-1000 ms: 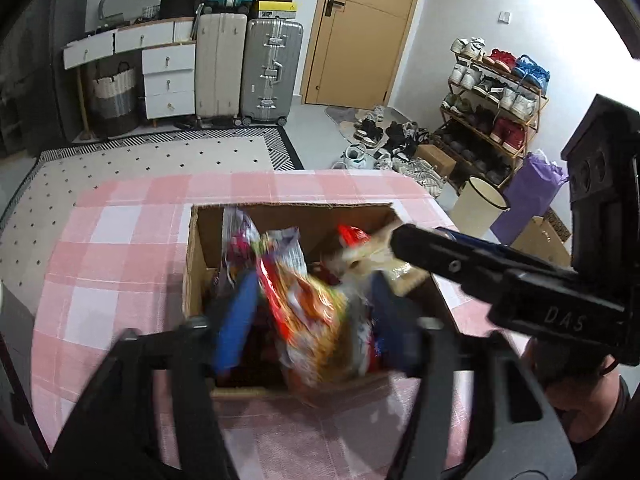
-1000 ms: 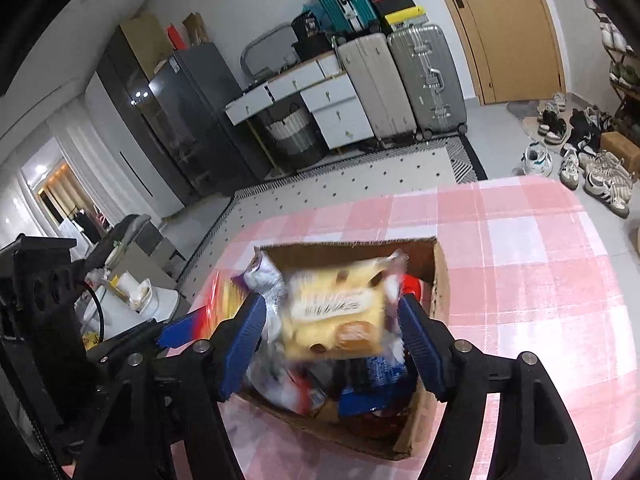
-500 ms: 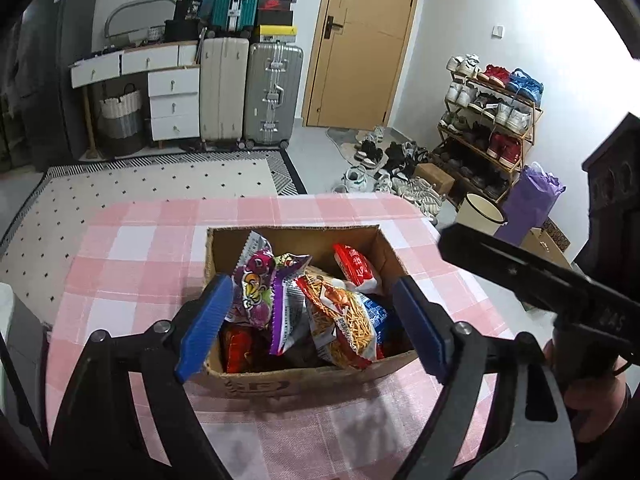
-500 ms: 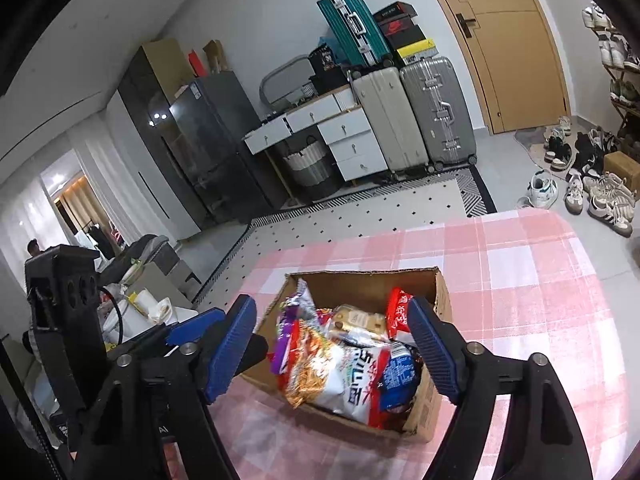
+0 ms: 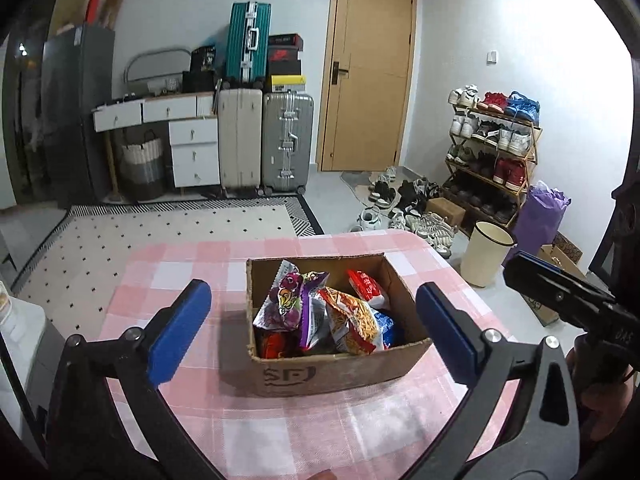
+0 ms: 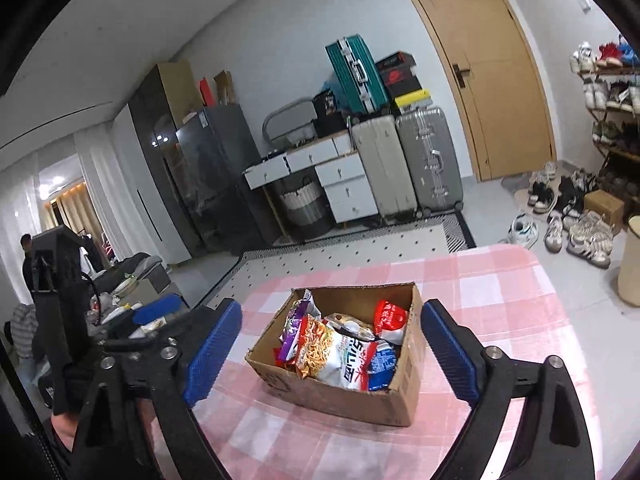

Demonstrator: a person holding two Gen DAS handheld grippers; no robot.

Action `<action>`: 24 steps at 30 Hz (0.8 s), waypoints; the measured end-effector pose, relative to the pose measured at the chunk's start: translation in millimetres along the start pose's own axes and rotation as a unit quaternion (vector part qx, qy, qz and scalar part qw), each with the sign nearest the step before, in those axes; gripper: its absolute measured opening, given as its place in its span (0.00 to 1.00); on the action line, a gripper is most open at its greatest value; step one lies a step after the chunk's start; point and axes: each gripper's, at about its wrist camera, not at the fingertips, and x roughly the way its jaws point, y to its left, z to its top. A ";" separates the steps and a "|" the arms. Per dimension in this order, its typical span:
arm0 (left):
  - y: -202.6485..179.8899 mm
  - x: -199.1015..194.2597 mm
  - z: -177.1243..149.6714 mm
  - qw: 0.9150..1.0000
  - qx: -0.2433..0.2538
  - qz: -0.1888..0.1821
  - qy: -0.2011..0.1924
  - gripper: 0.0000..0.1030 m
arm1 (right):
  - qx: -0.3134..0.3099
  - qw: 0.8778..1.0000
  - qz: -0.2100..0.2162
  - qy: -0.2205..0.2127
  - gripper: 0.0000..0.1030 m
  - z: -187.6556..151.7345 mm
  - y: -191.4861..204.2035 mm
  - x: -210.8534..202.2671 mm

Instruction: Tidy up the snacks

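So the cardboard box (image 5: 340, 368) sits near the middle of the pink checked tablecloth (image 5: 180, 272), packed with snack bags; a purple packet (image 5: 288, 300) stands at its left side, an orange noodle-snack bag (image 6: 320, 344) leans in the middle, a red pouch (image 6: 390, 316) is tucked at the far right and a blue pack (image 6: 382, 364) lies low by the near right wall; left gripper (image 5: 316, 324) hangs above the table with its jaws spread wide, nothing between the blue pads; right gripper (image 6: 334, 350) is the same deal, jaws wide apart and empty, framing the box; behind the table there's a dotted rug (image 5: 160, 232), three suitcases (image 5: 264, 144), a wooden door (image 5: 368, 68) and a shoe rack (image 5: 492, 148).
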 end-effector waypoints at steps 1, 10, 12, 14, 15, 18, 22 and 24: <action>1.8 -6.3 -1.2 1.000 0.000 0.003 -0.003 0.99 | -0.002 1.000 -0.001 -0.002 0.94 -3.7 1.0 -5.3; 15.5 -44.0 -43.1 0.999 -0.010 0.044 -0.007 0.99 | -0.061 0.996 -0.046 -0.054 0.99 -51.2 21.3 -42.3; 21.0 -51.7 -55.7 0.998 -0.018 0.055 -0.022 0.99 | -0.081 0.993 -0.059 -0.066 0.99 -67.2 26.0 -48.6; 27.2 -62.5 -70.7 0.996 -0.025 0.067 -0.048 0.99 | -0.092 0.990 -0.071 -0.074 0.99 -83.3 27.5 -54.8; 29.7 -62.6 -75.5 0.995 -0.027 0.073 -0.055 0.99 | -0.095 0.990 -0.076 -0.077 0.99 -90.1 27.7 -57.0; 36.0 -68.5 -95.5 0.994 -0.022 0.082 -0.063 0.99 | -0.106 0.986 -0.093 -0.084 0.99 -109.2 25.8 -64.2; 41.4 -74.5 -119.5 0.992 -0.011 0.108 -0.071 0.99 | -0.115 0.983 -0.105 -0.099 0.99 -126.9 23.6 -76.1; 45.2 -74.0 -131.3 0.991 -0.013 0.111 -0.068 0.99 | -0.120 0.980 -0.113 -0.109 0.99 -135.2 22.2 -83.1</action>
